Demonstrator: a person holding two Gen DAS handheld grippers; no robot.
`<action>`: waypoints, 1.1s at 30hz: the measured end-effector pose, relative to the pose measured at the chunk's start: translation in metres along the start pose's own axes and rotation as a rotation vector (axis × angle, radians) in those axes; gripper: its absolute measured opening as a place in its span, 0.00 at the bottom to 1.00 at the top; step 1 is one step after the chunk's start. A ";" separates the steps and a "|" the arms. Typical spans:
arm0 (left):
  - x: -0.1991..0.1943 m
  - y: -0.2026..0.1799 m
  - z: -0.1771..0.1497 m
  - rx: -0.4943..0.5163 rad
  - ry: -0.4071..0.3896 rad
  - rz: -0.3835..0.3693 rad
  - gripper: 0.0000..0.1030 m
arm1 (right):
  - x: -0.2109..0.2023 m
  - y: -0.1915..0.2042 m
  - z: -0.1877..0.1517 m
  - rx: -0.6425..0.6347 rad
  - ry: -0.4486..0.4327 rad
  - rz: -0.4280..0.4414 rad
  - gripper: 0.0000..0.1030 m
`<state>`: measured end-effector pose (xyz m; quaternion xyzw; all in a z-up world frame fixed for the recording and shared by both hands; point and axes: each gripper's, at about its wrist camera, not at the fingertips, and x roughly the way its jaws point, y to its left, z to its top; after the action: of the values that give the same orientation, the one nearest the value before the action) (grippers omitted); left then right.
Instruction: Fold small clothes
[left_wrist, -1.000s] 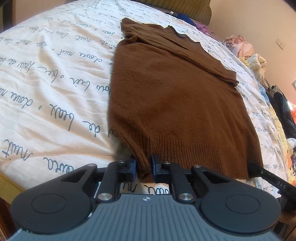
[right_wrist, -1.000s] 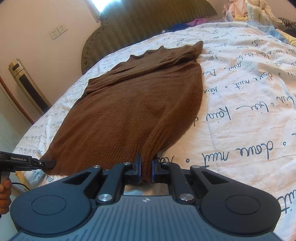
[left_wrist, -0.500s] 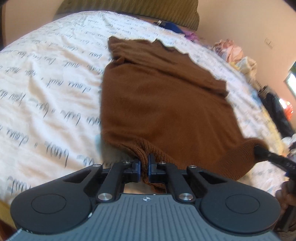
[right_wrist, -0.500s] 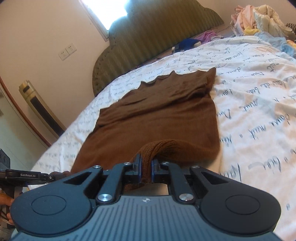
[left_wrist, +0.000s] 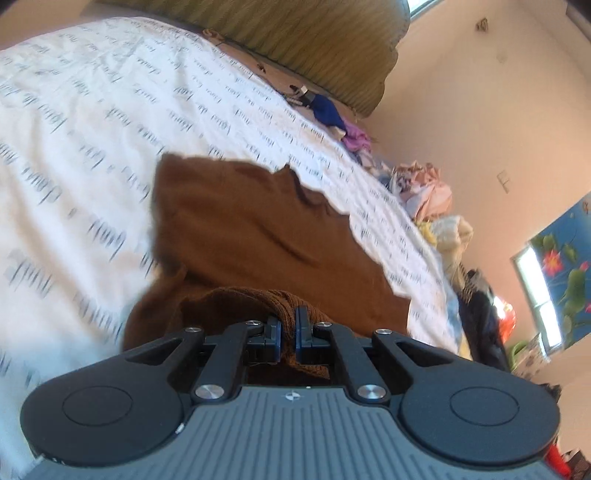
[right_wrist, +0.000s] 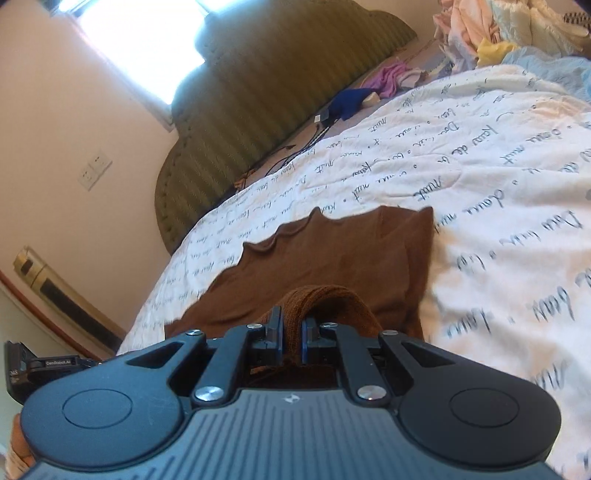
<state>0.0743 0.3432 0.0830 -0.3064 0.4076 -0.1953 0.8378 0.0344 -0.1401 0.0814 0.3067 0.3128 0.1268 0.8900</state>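
Hand-held grippers (left_wrist: 287, 323) (right_wrist: 291, 326) pinching sweater (left_wrist: 258, 229) hem

Sweater (left_wrist: 258, 236) lower body hidden behind fingers (left_wrist: 301, 328); bedspread (left_wrist: 92, 229) lettering blurred.

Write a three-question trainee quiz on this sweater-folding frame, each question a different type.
1. True or false: both the left tongs and the right tongs are shut on the brown sweater.
2. Which part of the sweater do the tongs grip? A collar, B ribbed hem, C sleeve cuff.
3. Fill in: the sweater lies on a white bedspread printed with ____.

Key: 1 true; 2 B; 3 handwriting.
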 end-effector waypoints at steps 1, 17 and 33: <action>0.008 0.000 0.012 -0.010 0.000 -0.013 0.07 | 0.009 -0.003 0.009 0.015 0.005 0.001 0.07; 0.135 0.047 0.126 -0.114 0.070 0.045 0.07 | 0.173 -0.047 0.088 0.161 0.155 -0.127 0.08; 0.098 0.030 0.120 0.029 -0.165 0.222 0.11 | 0.111 -0.023 0.095 -0.096 0.030 -0.083 0.96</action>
<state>0.2313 0.3515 0.0648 -0.2623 0.3656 -0.0816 0.8893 0.1812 -0.1560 0.0724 0.2486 0.3323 0.1092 0.9033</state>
